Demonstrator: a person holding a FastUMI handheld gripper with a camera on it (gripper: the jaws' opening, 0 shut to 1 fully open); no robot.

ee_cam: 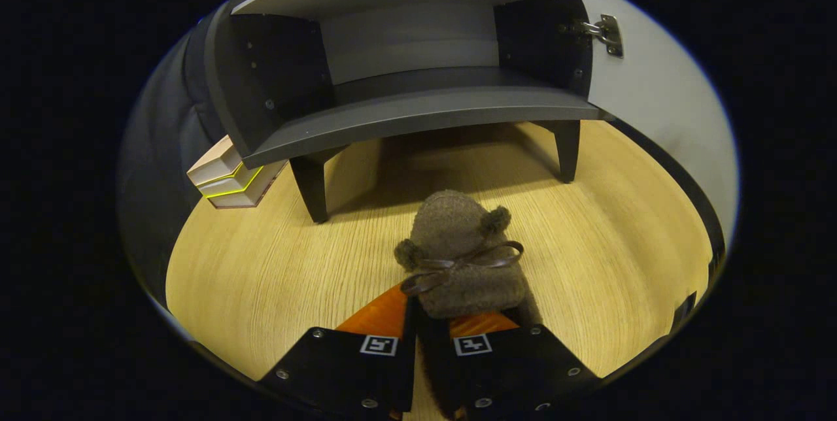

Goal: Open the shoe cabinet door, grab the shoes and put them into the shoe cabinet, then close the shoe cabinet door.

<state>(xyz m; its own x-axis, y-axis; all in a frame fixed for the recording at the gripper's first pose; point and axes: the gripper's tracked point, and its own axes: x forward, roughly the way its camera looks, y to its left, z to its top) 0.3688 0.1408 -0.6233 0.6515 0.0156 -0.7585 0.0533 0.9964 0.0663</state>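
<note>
Gripper (431, 326) fingers pinch the heel of a fuzzy brown shoe (461, 257) with a ribbon bow, over the pale wood-grain floor (261, 277). Beyond it, the dark shoe cabinet (405, 81) stands open-doored. Stacked books (229, 179) lie by its left leg. No writing is legible.

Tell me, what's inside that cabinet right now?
Nothing visible: the cabinet stands open with a bare shelf and back panel. The slipper is outside on the floor, gripped by the hand-held gripper. Corners stay dark.
</note>
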